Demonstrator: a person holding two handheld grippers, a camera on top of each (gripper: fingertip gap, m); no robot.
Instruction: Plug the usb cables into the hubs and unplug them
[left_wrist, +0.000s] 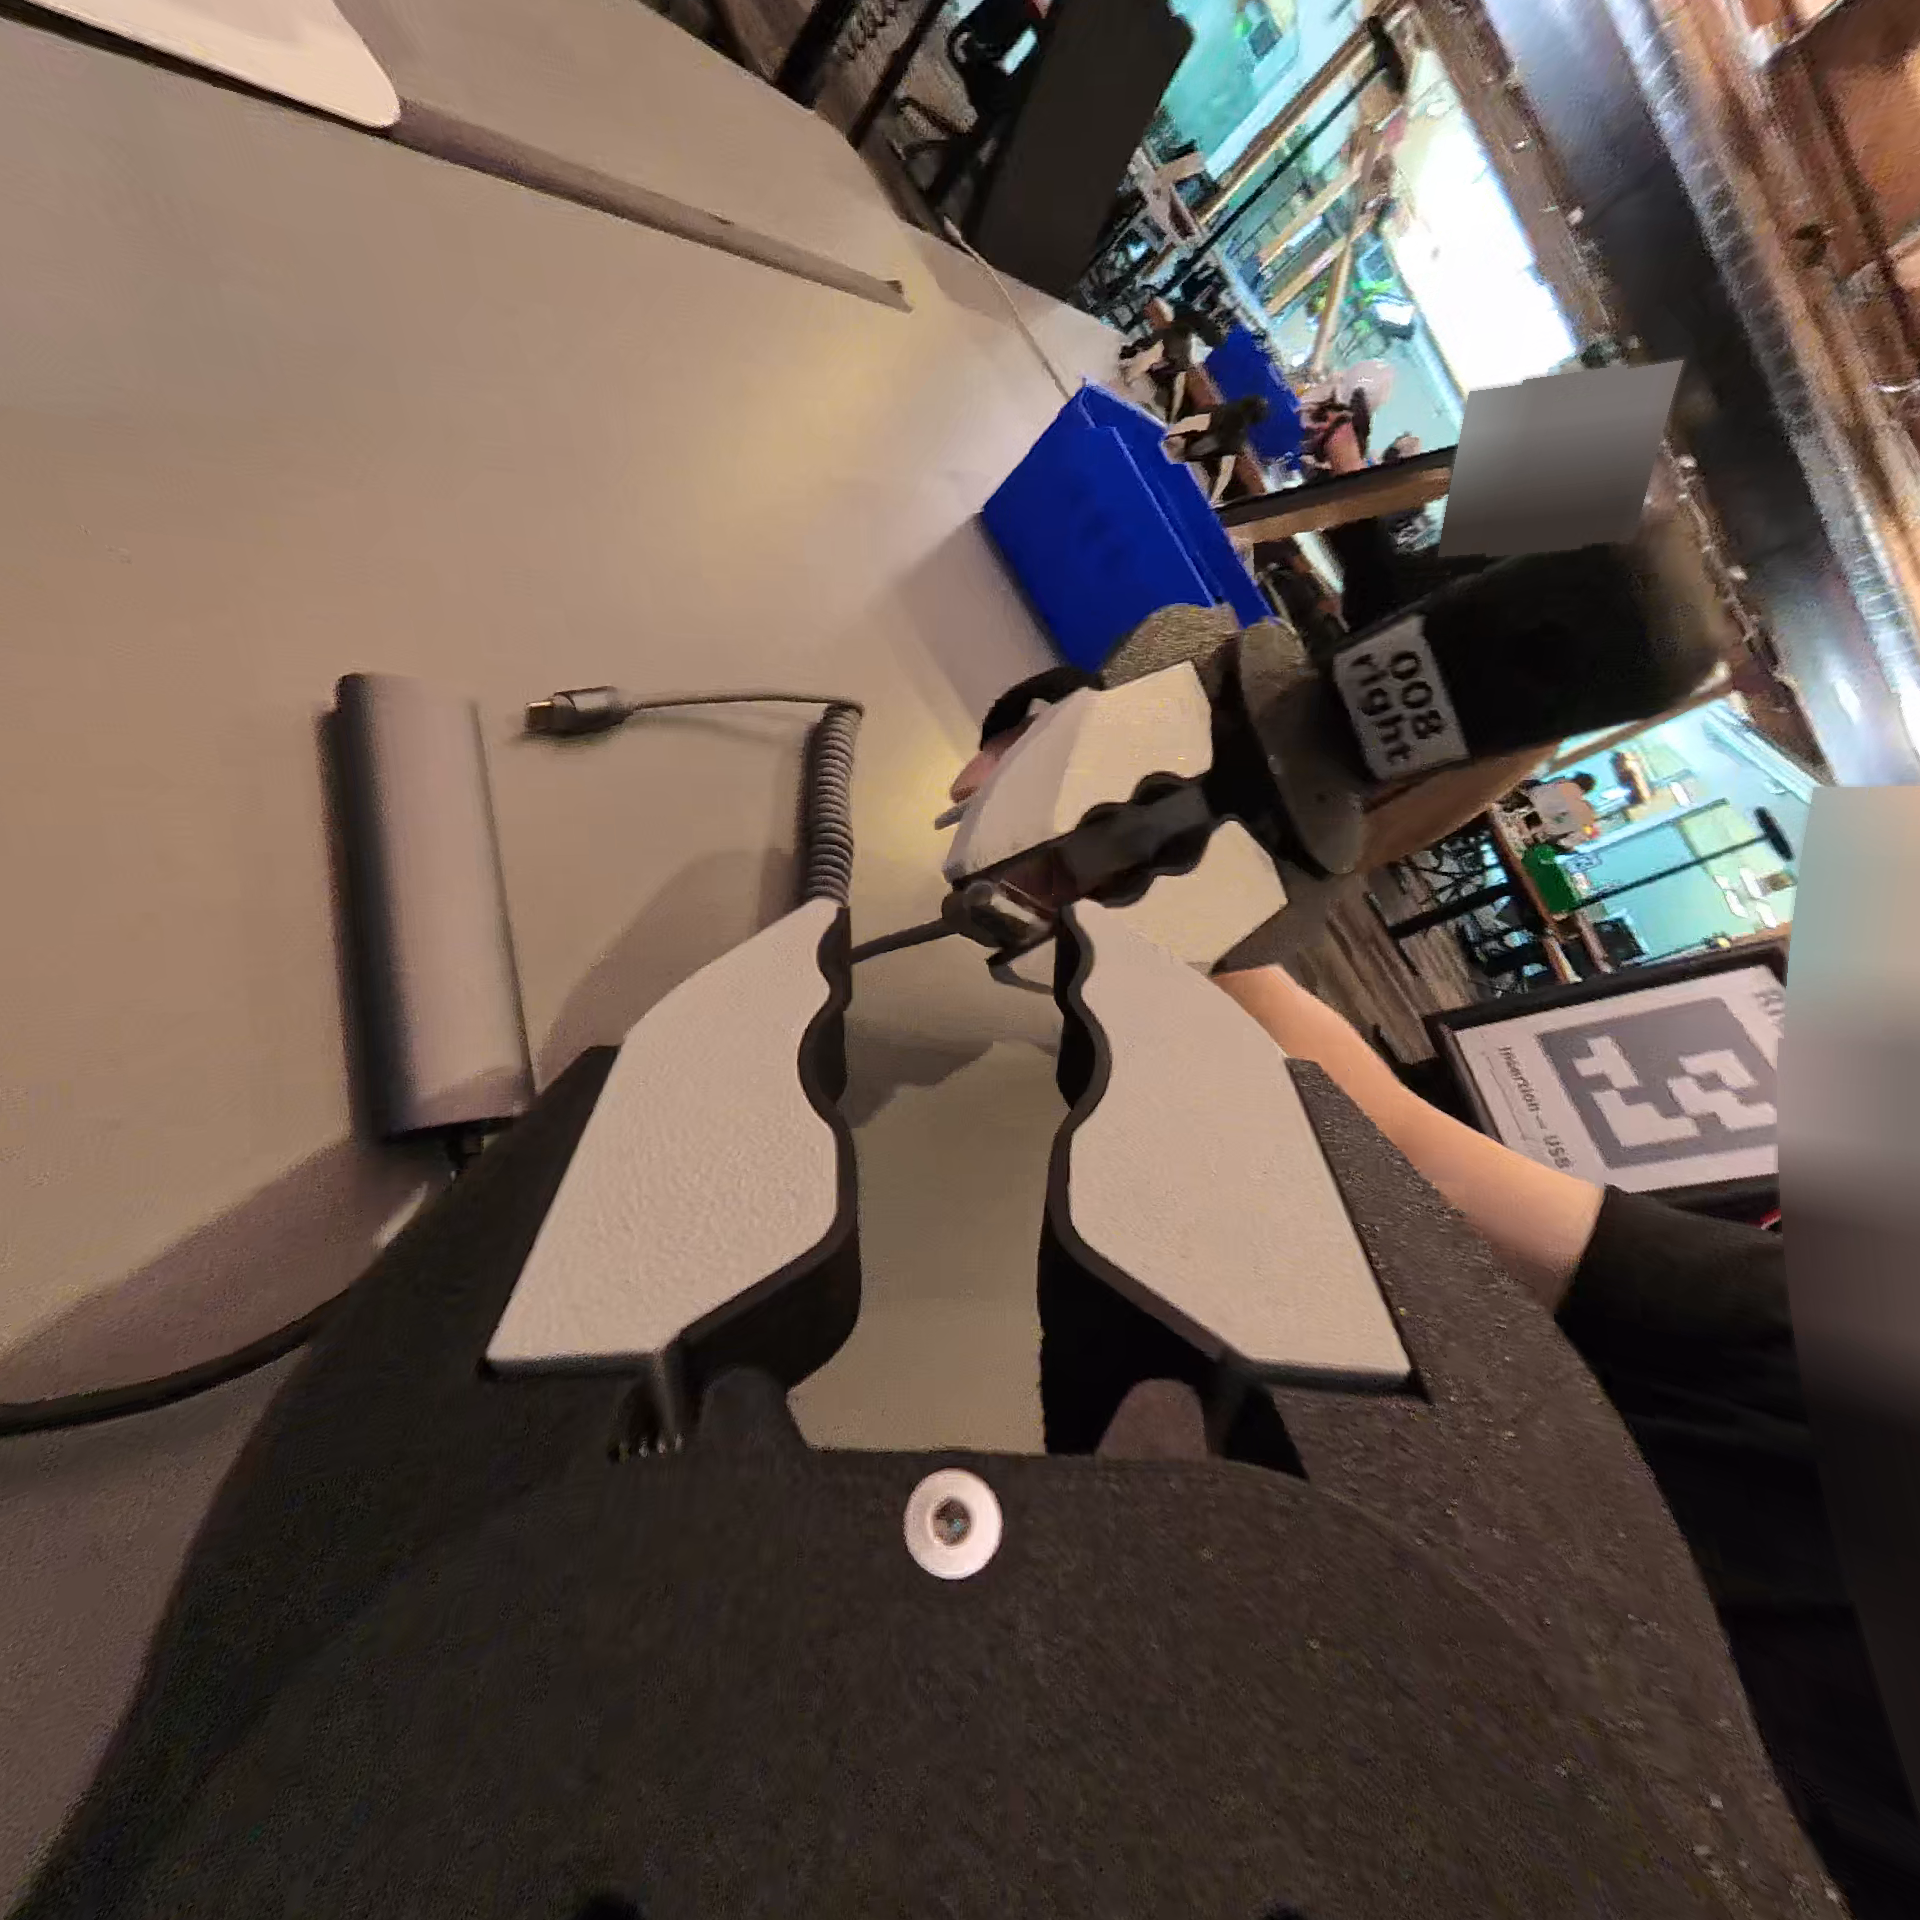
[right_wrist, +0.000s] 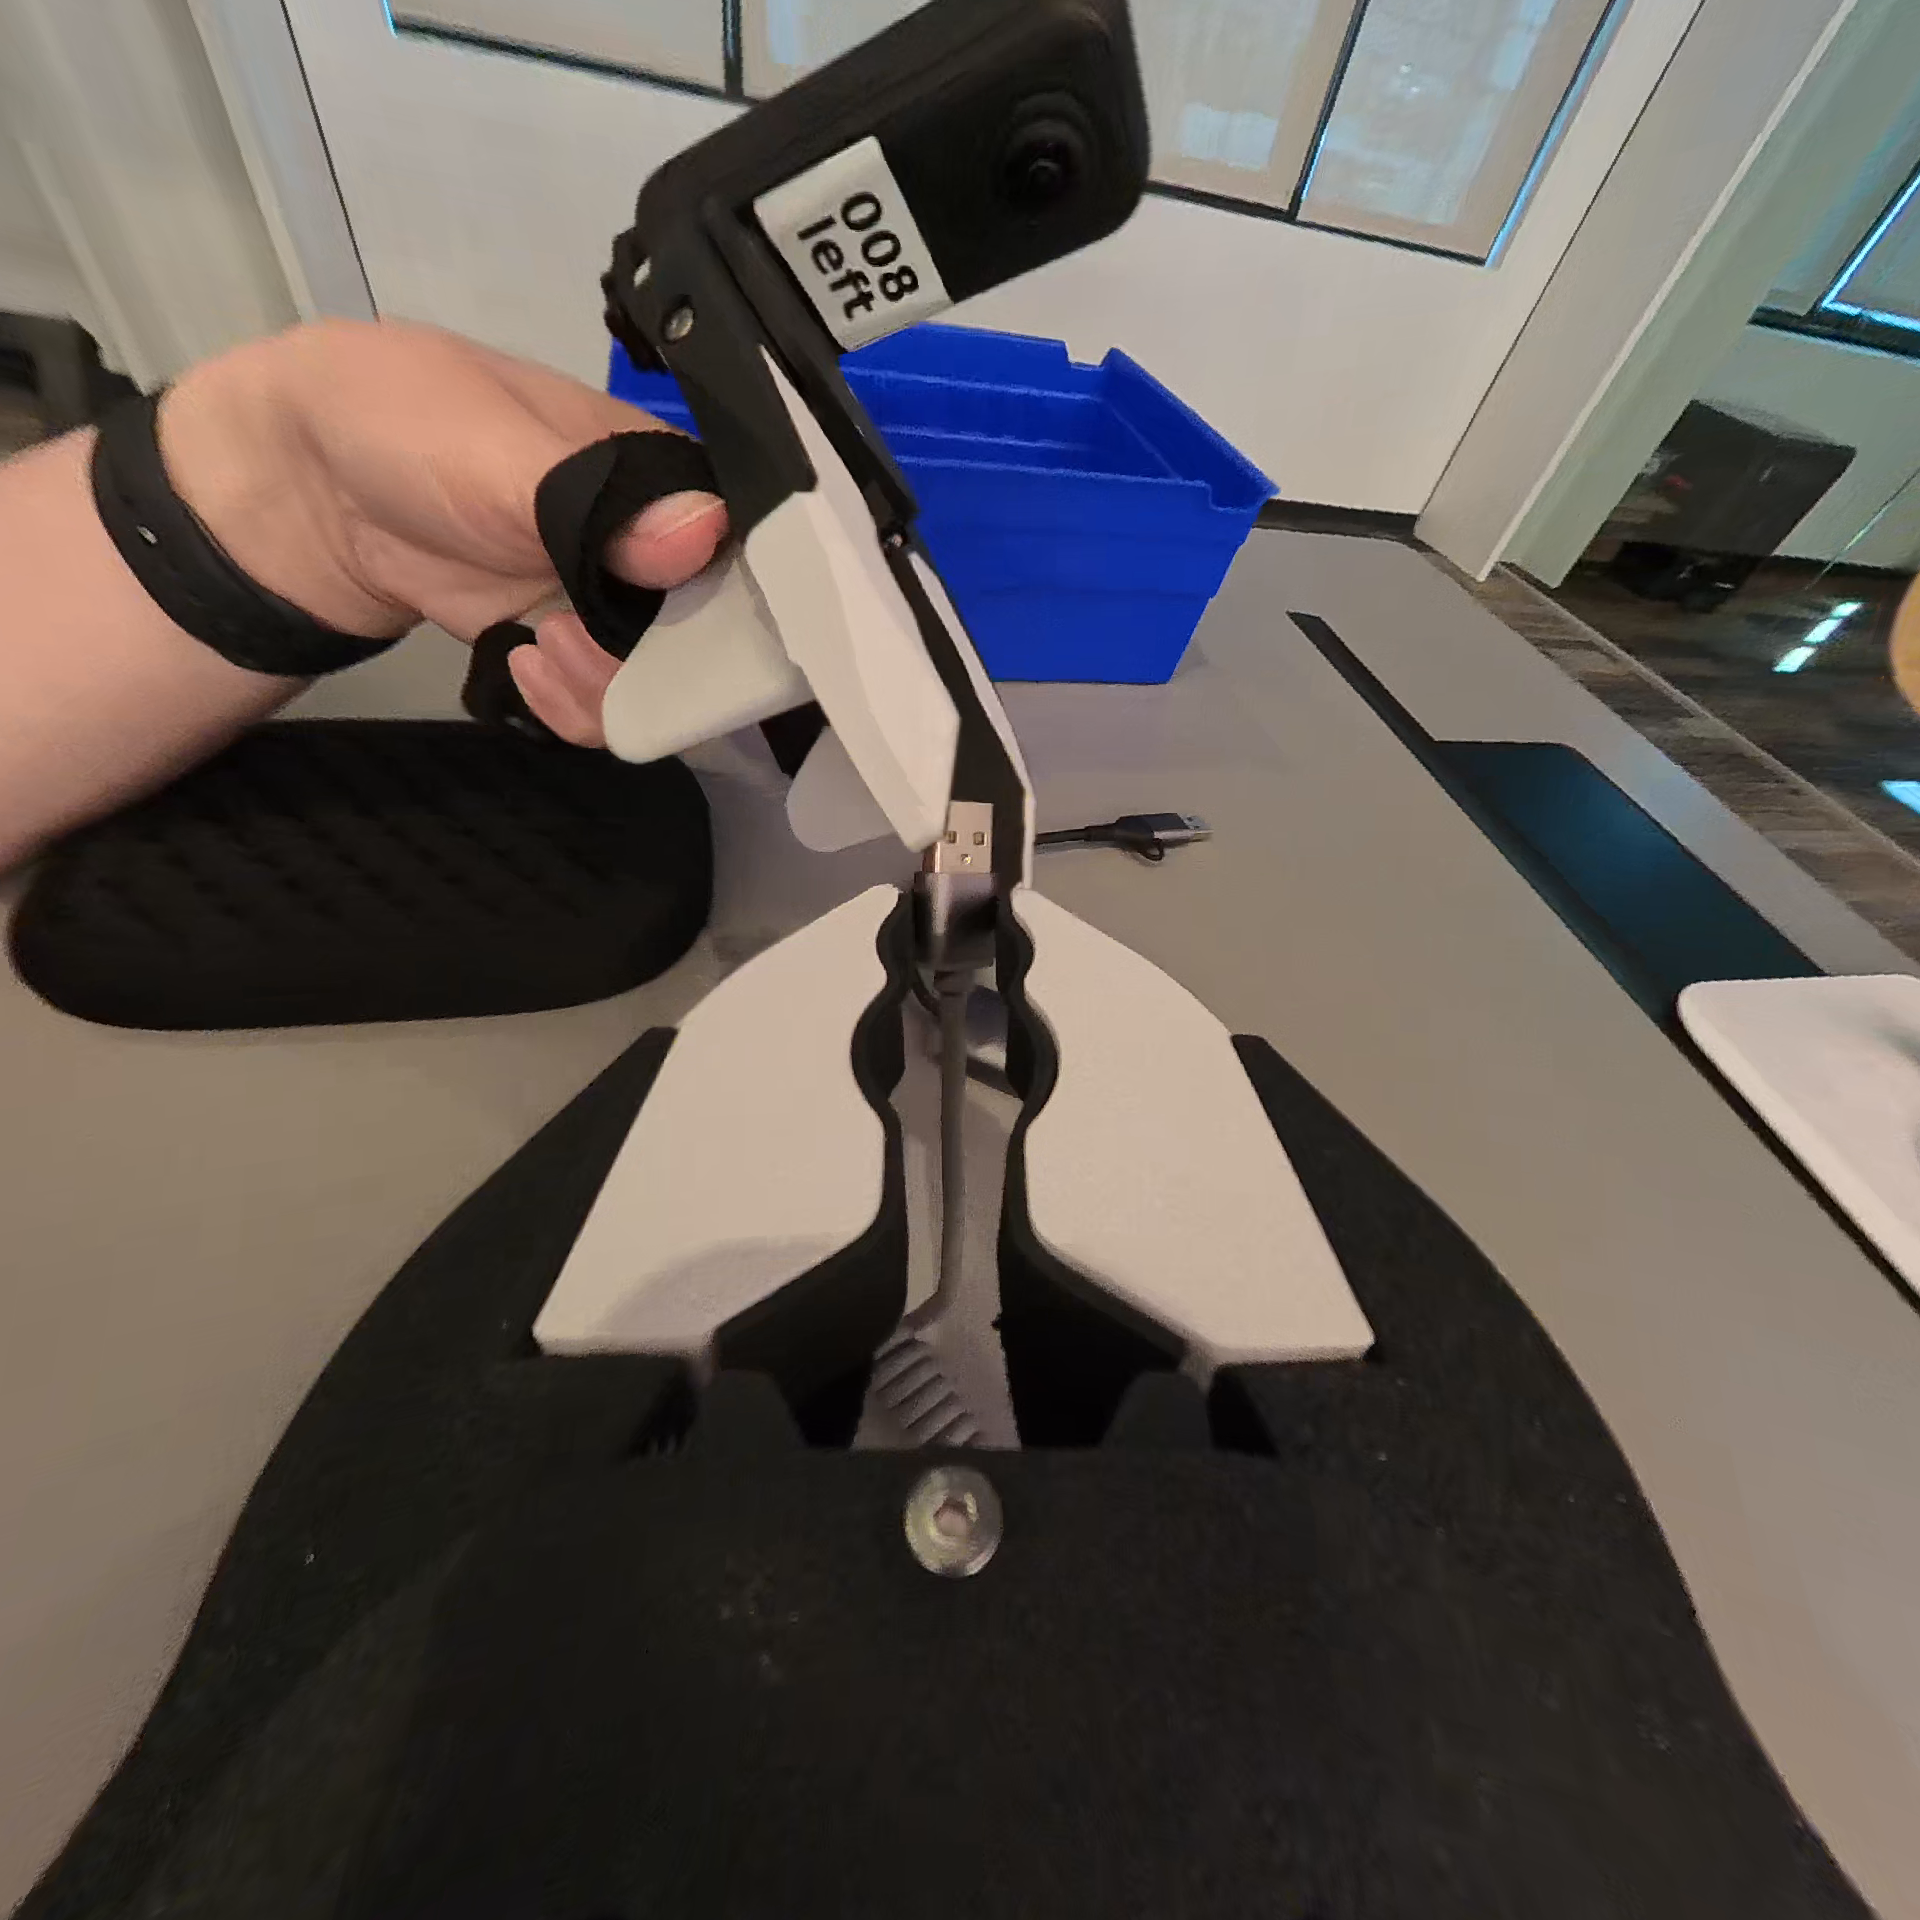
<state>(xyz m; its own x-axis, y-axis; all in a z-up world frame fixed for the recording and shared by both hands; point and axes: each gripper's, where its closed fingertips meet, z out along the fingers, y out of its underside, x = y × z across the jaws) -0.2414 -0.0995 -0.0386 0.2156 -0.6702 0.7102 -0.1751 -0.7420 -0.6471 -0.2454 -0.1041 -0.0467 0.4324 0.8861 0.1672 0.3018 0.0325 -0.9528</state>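
Right tongs (right_wrist: 951, 914) pinching USB-A plug (right_wrist: 961, 847) mid-air, plug's long axis pointing straight into the spread, empty left tongs (left_wrist: 951, 935) just beyond; grey hub (left_wrist: 426, 914) lies lengthwise on worktop (left_wrist: 312, 416) to left tongs' left, nearer them.

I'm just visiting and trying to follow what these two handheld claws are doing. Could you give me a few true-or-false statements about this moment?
1. The right gripper is clamped on a USB plug. True.
2. The left gripper is holding a cable. False: its jaws stand open with nothing between them.
3. The grey hub lies on the table. True.
4. The blue bin sits on the floor. False: it stands on the table.
5. The coiled cable's far plug is in the hub. False: it lies loose beside it.
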